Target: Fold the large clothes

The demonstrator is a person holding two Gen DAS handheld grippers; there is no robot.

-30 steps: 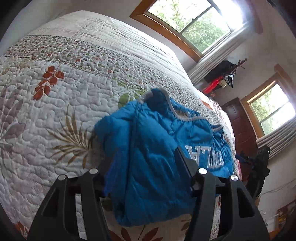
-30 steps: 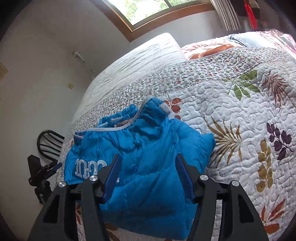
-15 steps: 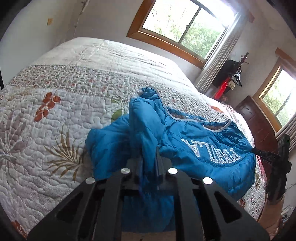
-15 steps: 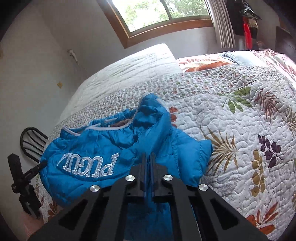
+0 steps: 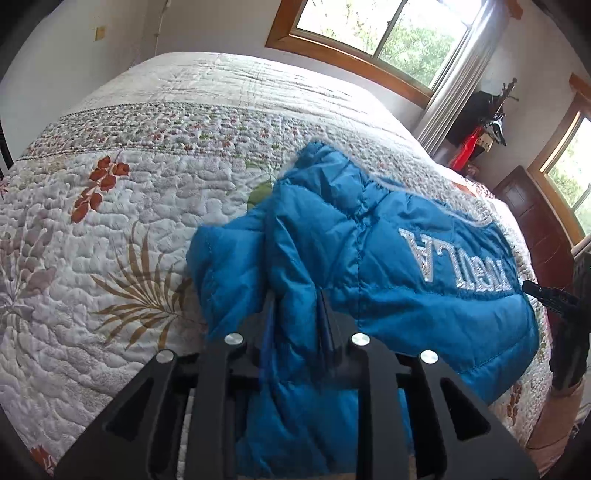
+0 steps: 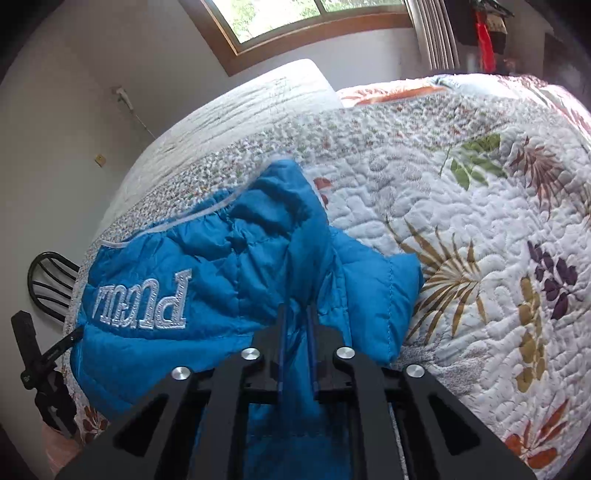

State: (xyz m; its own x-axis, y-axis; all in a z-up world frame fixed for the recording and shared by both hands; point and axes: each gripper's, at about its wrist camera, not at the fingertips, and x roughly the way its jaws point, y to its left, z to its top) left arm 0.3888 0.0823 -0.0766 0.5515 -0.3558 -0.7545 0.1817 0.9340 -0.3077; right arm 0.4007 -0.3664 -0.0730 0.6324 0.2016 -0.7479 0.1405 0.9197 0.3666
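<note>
Blue quilted fabric fills the gap in both sets of jaws: the left gripper [image 5: 297,317] is clamped on a raised fold of the jacket [image 5: 388,266], and the right gripper [image 6: 295,332] pinches another ridge of the same jacket [image 6: 207,266], its jaws nearly together with cloth between them. In the left wrist view the pinched fold runs up from the lower centre of the frame toward the jacket's top edge near mid-frame, while the body with white embroidered lettering [image 5: 458,266] spreads to the right, the letters upside down. In the right wrist view the lettering [image 6: 142,301] sits at the left, and a blue flap lies just right of the jaws. The jacket rests on a bed covered by a white quilt [image 5: 122,236] with leaf and flower prints, near the quilt's edge. Beyond the bed, a wood-framed window [image 5: 373,33] occupies the upper part of the left wrist frame, with a second window [image 5: 569,162] and a dark wooden door [image 5: 532,221] at the right. In the right wrist frame a black chair [image 6: 48,280] stands at the left edge.
</note>
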